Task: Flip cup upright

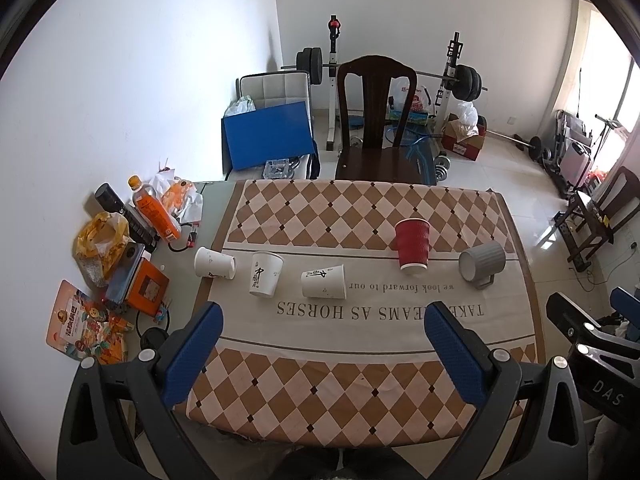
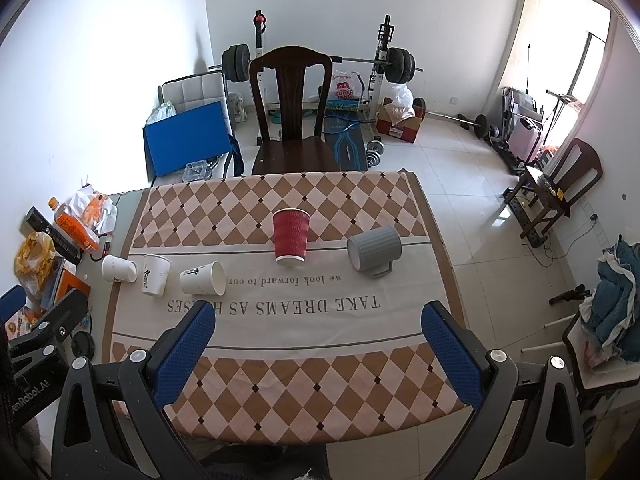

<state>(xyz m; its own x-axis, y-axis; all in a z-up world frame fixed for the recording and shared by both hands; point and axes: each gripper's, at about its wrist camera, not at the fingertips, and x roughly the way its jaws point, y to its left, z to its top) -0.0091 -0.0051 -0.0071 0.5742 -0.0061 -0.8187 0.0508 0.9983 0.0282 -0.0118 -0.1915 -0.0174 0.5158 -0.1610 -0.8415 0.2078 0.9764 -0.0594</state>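
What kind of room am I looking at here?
Probably a room in someone's home, used for both dining and workouts: a table under a checkered cloth with a wooden chair drawn up, and behind them a barbell rack with dumbbells on the tiled floor.

We see five cups in a row: red ribbed cup [image 2: 291, 237] inverted, grey mug [image 2: 374, 249] and two white cups [image 2: 202, 278] [image 2: 119, 269] sideways, one [image 2: 155, 274] upright.
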